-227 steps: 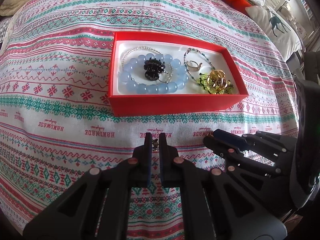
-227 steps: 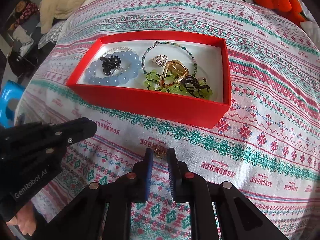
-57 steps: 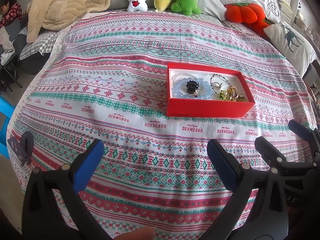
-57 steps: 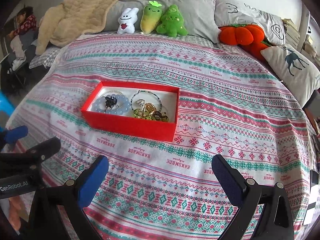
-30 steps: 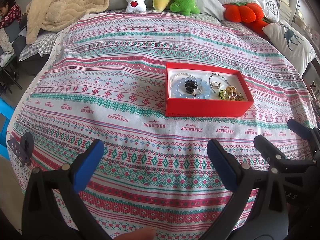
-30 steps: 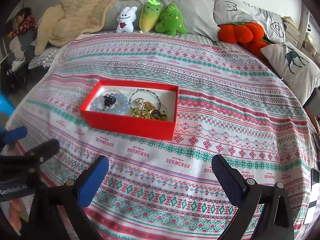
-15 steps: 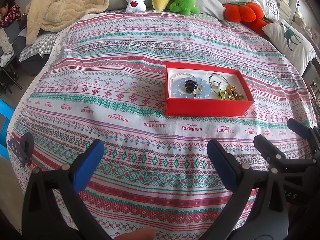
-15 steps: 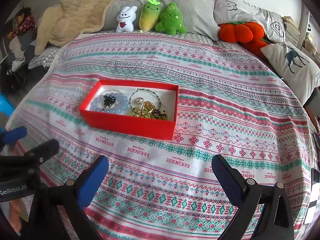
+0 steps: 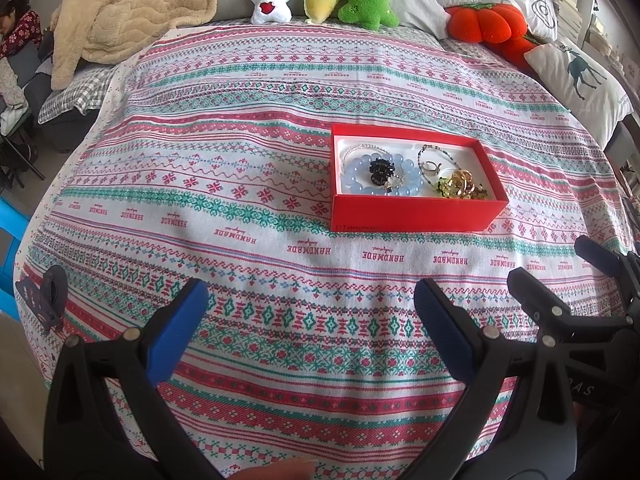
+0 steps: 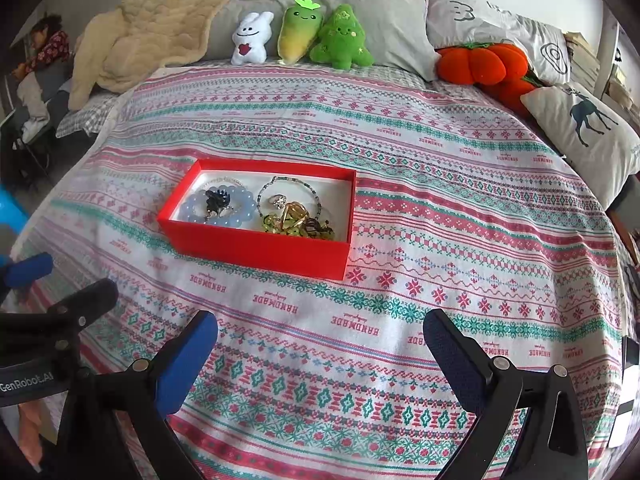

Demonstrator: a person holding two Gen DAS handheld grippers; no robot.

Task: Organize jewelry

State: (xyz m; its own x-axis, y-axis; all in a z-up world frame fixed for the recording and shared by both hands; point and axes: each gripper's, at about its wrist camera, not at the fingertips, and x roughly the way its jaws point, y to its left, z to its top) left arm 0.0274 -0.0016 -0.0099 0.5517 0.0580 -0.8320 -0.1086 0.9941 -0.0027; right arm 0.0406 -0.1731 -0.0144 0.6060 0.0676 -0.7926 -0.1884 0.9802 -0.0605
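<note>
A red box with a white lining sits on the patterned bedspread; it also shows in the right wrist view. Inside lie a pale blue bead bracelet with a black hair clip on it, a thin bead necklace, a ring and a gold and green tangle. My left gripper is wide open and empty, held well back from the box. My right gripper is wide open and empty too, near the front of the bed.
Three plush toys line the grey pillow at the head of the bed. Orange pumpkin cushions and a deer pillow lie at the right. A beige blanket is heaped at the back left. The bed edge drops at the left.
Since 7.6 s ago both grippers opened and drew far back from the box. Over the last two seconds both stay nearly still.
</note>
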